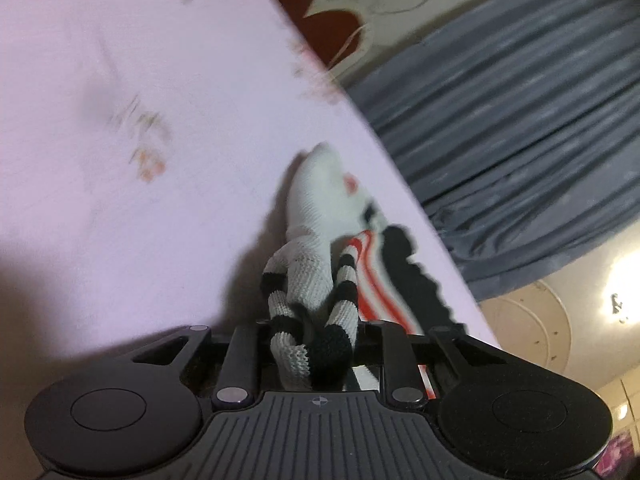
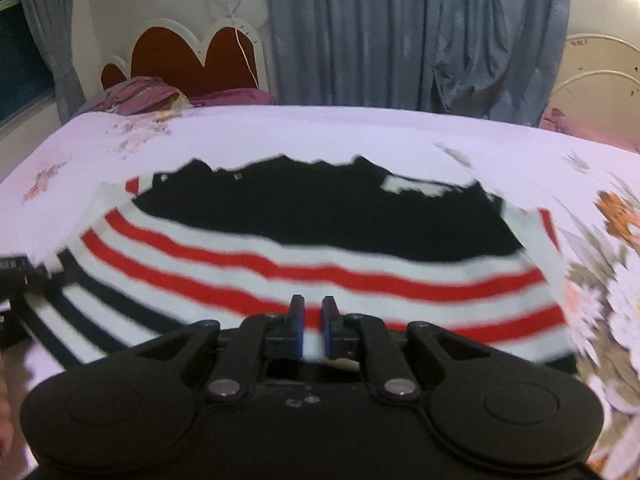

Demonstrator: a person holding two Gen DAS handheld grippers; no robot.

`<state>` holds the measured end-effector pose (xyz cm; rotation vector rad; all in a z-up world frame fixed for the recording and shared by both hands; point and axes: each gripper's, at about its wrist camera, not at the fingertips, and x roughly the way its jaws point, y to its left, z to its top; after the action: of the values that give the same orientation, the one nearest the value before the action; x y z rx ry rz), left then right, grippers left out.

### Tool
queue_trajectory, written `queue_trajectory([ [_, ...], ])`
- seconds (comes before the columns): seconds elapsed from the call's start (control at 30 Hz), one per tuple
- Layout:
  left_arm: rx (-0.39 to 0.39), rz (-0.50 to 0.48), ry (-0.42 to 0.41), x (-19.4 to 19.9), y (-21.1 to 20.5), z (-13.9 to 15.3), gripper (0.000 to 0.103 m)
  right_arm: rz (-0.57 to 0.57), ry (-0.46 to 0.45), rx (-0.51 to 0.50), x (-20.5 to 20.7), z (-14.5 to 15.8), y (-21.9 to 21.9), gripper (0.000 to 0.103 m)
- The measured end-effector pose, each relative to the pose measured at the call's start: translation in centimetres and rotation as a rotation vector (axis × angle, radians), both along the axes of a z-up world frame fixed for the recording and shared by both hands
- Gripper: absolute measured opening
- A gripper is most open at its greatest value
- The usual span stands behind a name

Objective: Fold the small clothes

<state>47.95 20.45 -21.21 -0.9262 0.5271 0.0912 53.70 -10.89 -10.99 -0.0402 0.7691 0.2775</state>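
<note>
On the pale pink floral bedsheet lay a small knitted sweater, spread flat, its black upper part toward the grey curtains and its red-and-white stripes nearer the camera. The right gripper hung just above the striped hem, its blue-padded jaws drawn nearly together with only a sliver of gap; no cloth was visibly pinched between them. In the left wrist view, the left gripper was clenched on a bunched black-and-white striped sleeve of the same sweater, near the bed's edge. A red heart-shaped headboard stood behind.
</note>
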Motion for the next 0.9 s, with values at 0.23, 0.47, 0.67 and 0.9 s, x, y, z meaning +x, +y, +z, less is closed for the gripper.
queue_trajectory([
  [0.23, -0.081, -0.005, 0.005, 0.0, 1.2, -2.1, 0.021, 0.062, -0.021, -0.137, -0.2, -2.6, 2.1, 0.005],
  [0.47, -0.106, 0.012, 0.013, 0.1, 0.9, -1.7, 0.021, 0.048, 0.005, -0.120, -0.1, -2.1, 1.9, 0.005],
  [0.67, -0.016, 0.005, -0.013, -0.5, -0.4, 1.1, 0.021, 0.084, 0.012, -0.104, 0.7, -2.4, 1.3, 0.005],
  [0.9, 0.134, -0.119, -0.089, 0.3, -6.2, 8.1, 0.021, 0.084, 0.025, -0.004, 0.7, -0.8, -1.5, 0.005],
])
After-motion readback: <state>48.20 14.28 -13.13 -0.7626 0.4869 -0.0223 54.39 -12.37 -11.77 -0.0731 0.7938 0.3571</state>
